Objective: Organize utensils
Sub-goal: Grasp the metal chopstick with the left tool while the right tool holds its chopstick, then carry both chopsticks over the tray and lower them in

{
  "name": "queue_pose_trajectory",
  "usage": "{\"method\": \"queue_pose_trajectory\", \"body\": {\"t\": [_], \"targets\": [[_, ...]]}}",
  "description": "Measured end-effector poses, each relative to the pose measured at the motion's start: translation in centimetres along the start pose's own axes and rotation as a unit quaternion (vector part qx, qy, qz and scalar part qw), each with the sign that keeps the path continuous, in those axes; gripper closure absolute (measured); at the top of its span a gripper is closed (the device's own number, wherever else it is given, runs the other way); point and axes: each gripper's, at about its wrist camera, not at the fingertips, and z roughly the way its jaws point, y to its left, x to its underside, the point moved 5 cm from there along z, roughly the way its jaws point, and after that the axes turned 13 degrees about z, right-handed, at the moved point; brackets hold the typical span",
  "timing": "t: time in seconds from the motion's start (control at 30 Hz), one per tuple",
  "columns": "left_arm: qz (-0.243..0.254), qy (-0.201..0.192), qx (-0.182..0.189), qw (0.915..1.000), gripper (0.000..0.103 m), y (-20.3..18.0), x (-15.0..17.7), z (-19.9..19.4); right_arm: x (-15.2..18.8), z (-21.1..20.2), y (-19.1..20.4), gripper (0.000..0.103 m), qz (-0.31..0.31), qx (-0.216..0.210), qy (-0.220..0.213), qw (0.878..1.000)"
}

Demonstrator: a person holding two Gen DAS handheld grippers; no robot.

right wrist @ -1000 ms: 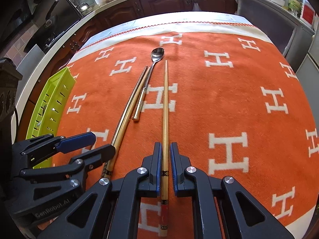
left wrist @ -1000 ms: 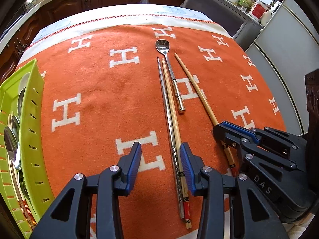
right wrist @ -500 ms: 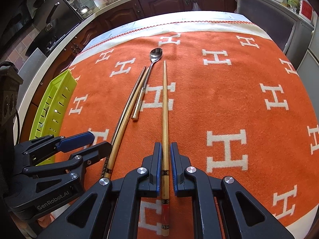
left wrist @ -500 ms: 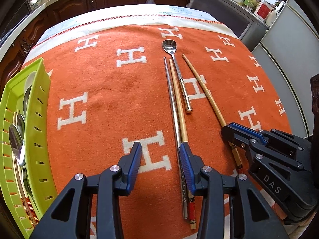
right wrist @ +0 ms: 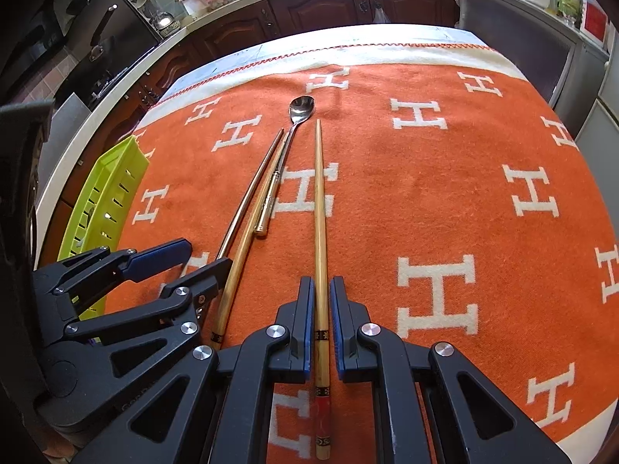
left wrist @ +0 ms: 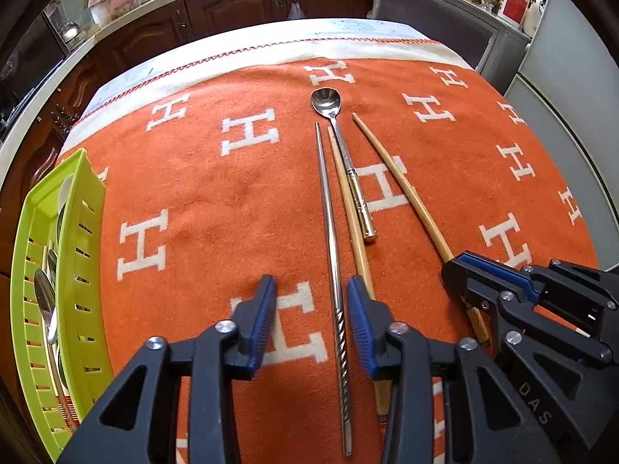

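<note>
Blue-padded, my left gripper (left wrist: 311, 323) stands partly open and is closing, its jaws astride the twisted grip of the metal chopstick (left wrist: 333, 255); the pads do not yet press it. A bamboo chopstick (left wrist: 350, 208) runs just past the right pad. My right gripper (right wrist: 320, 321) is nearly shut on the second bamboo chopstick (right wrist: 319, 208), pads against its sides near the patterned band. The metal spoon (left wrist: 340, 143) lies beside the chopsticks, bowl pointing away from me. All rest on an orange blanket (left wrist: 216, 201) with white H letters and a cream border. A lime-green slotted tray (left wrist: 83, 255) at the left holds spoons. Dark wood cabinets (left wrist: 232, 4) and a cluttered counter ring the room. The right gripper's body reads "DAS".
</note>
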Motion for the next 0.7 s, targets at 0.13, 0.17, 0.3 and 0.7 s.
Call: {"method": "queue_pose_trajectory", "body": {"t": [0.13, 0.17, 0.3, 0.7], "targets": [[-0.018, -0.006, 0.019, 0.9997, 0.099, 0.5, 0.3, -0.2, 0.0, 0.1, 0.1, 0.096, -0.005, 0.001, -0.001, 1.000], [-0.021, -0.007, 0.023, 0.9995, 0.099, 0.6, 0.3, -0.2, -0.1, 0.1, 0.0, 0.096, -0.002, -0.001, 0.000, 1.000], [-0.051, -0.008, 0.049, 0.9975, 0.100, 1.5, 0.9, -0.3, -0.1, -0.1, -0.6, 0.097, 0.021, -0.016, 0.004, 1.000], [-0.093, -0.051, 0.053, 0.9930, 0.100, 4.9, 1.8, -5.6, -0.3, -2.9, -0.7, 0.097, 0.057, -0.061, -0.004, 0.996]]}}
